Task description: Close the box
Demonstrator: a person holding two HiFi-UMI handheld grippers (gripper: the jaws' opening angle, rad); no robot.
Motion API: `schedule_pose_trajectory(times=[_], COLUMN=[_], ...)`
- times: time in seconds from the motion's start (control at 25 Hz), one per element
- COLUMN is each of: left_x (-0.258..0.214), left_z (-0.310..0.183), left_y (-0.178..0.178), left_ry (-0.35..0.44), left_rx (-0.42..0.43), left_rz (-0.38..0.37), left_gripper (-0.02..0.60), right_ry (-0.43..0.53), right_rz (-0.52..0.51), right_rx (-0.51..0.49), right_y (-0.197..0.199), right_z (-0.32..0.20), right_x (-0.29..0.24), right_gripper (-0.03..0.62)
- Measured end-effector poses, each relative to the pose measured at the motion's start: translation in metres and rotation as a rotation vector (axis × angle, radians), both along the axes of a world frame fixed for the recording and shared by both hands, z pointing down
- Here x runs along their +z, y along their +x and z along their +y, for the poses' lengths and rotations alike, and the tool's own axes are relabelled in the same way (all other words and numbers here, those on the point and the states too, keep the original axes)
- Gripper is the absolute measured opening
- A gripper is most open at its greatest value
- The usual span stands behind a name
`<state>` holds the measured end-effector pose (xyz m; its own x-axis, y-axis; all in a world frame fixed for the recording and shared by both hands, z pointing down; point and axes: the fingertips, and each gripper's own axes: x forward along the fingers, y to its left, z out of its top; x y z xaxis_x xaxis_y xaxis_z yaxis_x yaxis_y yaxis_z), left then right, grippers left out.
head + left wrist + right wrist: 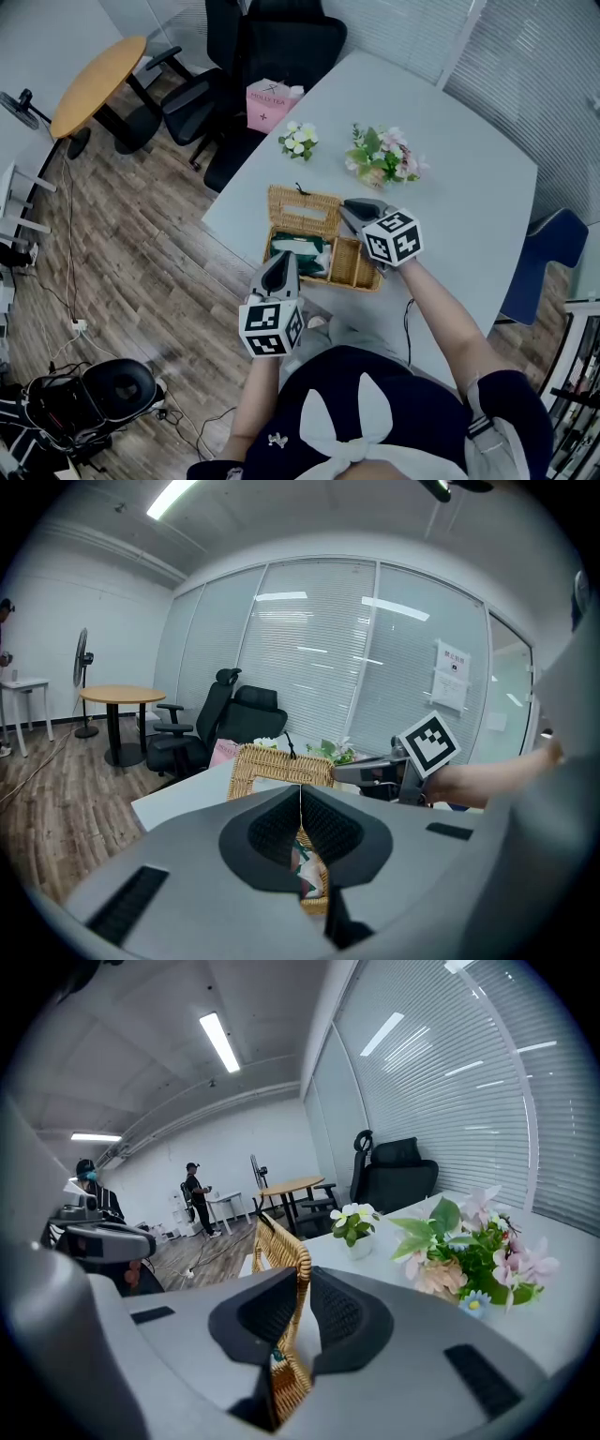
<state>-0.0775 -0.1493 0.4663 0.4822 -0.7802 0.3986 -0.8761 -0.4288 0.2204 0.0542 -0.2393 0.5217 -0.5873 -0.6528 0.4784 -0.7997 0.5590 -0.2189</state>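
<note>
A wicker box [361, 277] stands near the white table's front edge, with green and white packets [300, 248] inside. Its woven lid [302, 211] stands raised at the far side. My right gripper [349, 214] reaches in from the right and is shut on the lid's right rim. In the right gripper view the woven rim [281, 1251] sits pinched between that gripper's pads [298, 1302]. My left gripper [281, 265] hovers over the box's near left corner. In the left gripper view its jaws [300, 803] meet with nothing between them, and the lid [272, 766] shows beyond.
A flower bunch [384, 155] and a small flower pot [298, 139] stand on the table [469, 187] behind the box. A pink bag [270, 103] rests on a black office chair. A round wooden table [98, 80] stands far left. Two people [197, 1194] stand in the background.
</note>
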Motion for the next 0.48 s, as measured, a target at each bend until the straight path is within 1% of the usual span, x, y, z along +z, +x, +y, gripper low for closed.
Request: schedule_pose_trajectory(times=[0.48], left_x=[-0.003], left_z=[0.013], left_y=[-0.003], left_ry=[0.006], left_rx=[0.001], left_rz=[0.006], left_gripper=[0.023], right_ry=[0.040], right_rz=[0.053], right_rx=[-0.021], right_y=[-0.006], right_z=[0.016], right_x=[-0.010], right_gripper=[0.044])
